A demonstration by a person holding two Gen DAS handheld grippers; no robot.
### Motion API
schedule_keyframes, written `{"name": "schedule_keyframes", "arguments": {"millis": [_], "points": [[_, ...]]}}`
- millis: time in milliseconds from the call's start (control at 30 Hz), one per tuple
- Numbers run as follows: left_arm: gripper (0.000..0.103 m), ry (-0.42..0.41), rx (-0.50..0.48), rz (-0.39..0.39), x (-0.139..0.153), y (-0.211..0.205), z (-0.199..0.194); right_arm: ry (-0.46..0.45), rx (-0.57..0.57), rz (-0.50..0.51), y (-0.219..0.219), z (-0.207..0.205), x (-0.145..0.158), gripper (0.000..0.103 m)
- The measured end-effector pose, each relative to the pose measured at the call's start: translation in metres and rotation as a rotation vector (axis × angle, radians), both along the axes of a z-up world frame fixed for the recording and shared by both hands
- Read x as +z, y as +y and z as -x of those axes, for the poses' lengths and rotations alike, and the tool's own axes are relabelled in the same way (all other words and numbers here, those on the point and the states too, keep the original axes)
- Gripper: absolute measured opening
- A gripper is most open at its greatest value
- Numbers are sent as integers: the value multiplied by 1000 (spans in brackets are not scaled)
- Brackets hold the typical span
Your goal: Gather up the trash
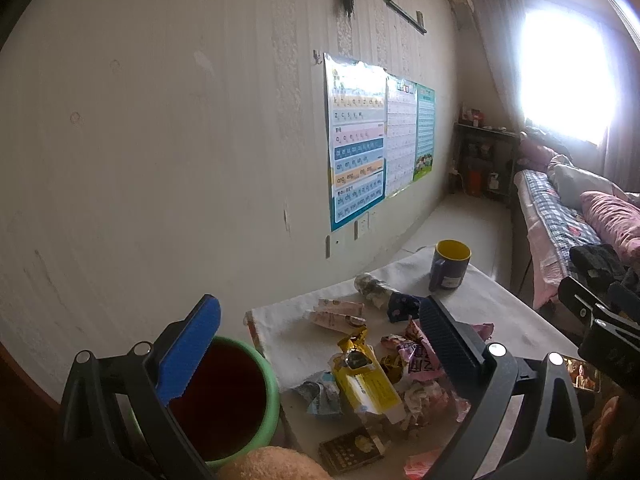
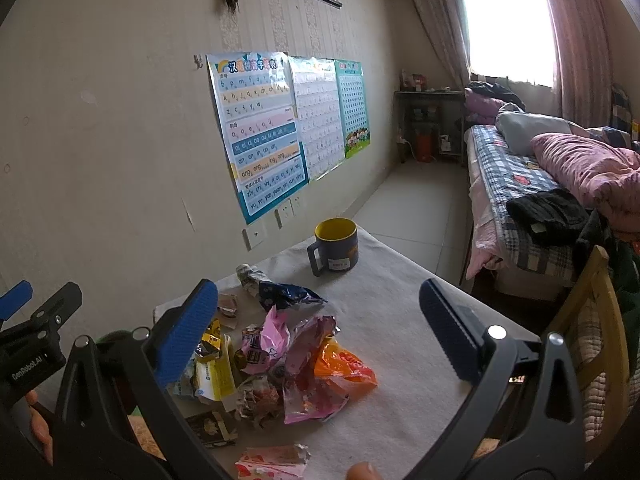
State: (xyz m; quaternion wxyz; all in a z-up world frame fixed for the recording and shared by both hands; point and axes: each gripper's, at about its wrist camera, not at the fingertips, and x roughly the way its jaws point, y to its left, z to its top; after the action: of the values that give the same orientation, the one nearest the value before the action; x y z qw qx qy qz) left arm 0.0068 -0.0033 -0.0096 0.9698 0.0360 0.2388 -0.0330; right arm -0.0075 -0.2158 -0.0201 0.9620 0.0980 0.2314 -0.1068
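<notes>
A heap of crumpled trash lies on the white-clothed table point(image 2: 400, 320): a yellow wrapper point(image 1: 364, 380), pink wrappers point(image 2: 276, 340), an orange wrapper point(image 2: 344, 364), a dark blue wrapper point(image 2: 288, 296) and a small brown box point(image 1: 352, 448). A green bin point(image 1: 224, 396) with a dark inside stands at the table's left edge, just behind my left gripper's blue finger. My left gripper point(image 1: 320, 344) hangs open above the heap, holding nothing. To its right, my right gripper point(image 2: 318, 338) is open over the heap too, and empty.
A blue mug point(image 2: 336, 246) with a yellow inside stands at the table's far end. A pink carton point(image 2: 272, 460) lies near the front edge. A wooden chair point(image 2: 592, 320) is at the right, a bed point(image 2: 520, 184) beyond it. The postered wall runs along the left.
</notes>
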Motion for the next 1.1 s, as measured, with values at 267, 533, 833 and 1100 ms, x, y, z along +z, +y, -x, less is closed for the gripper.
{"name": "schedule_keyframes", "arguments": {"millis": [267, 533, 833, 1100], "points": [[95, 37, 13, -11, 1, 2, 0, -7, -7, -40, -4, -1, -5, 100], [95, 48, 20, -29, -1, 4, -4, -29, -7, -45, -4, 4, -4, 100], [95, 23, 9, 4, -2, 4, -2, -66, -9, -27, -4, 8, -2, 99], [95, 28, 18, 5, -4, 5, -5, -97, 8, -46, -3, 10, -1, 99]]}}
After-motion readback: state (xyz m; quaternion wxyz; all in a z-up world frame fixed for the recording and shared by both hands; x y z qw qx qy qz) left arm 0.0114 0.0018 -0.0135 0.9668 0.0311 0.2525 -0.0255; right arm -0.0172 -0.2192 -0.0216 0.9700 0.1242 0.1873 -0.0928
